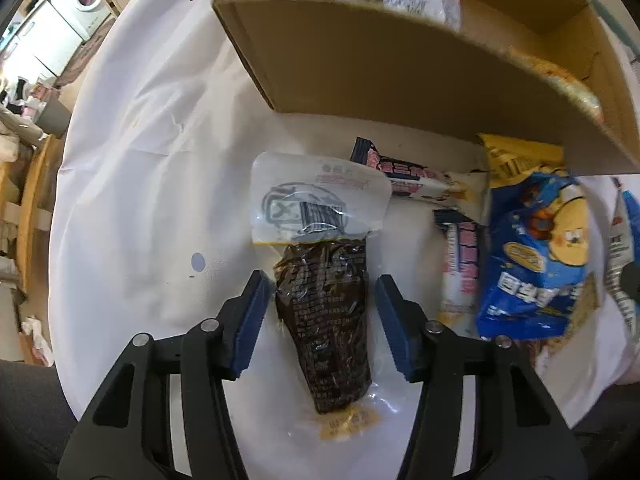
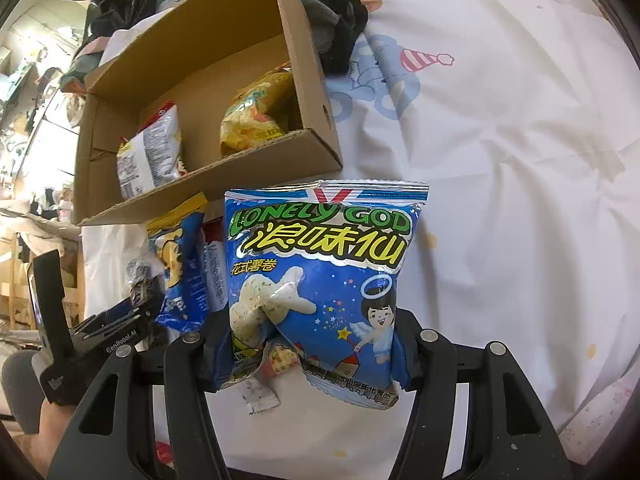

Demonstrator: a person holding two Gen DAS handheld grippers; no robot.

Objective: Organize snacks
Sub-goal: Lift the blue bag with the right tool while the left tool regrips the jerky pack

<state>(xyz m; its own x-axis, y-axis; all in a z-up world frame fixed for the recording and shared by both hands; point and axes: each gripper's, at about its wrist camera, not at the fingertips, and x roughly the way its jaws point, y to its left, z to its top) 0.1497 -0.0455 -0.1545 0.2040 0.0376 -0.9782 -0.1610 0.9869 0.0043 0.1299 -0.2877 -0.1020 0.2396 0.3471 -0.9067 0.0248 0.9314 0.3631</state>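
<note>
Left hand-held gripper (image 1: 320,320) jaws apart around a dark vacuum-sealed snack (image 1: 324,320) lying on the white sheet (image 1: 140,160), pads not touching it. Right hand-held gripper (image 2: 312,344) clamped on the blue Lonely God bag (image 2: 320,280); its pads are mostly hidden behind it. Cardboard box (image 2: 192,60) holds two snack packs, partly cut off by its near wall

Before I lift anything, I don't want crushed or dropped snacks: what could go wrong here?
1. The right gripper pinches the puffy blue chip bag at its bottom only; it could crush or swing.
2. The left gripper straddles the dark vacuum pack, jaws apart; its slick film may slip.
3. The cardboard box wall could snag the bag.
</note>
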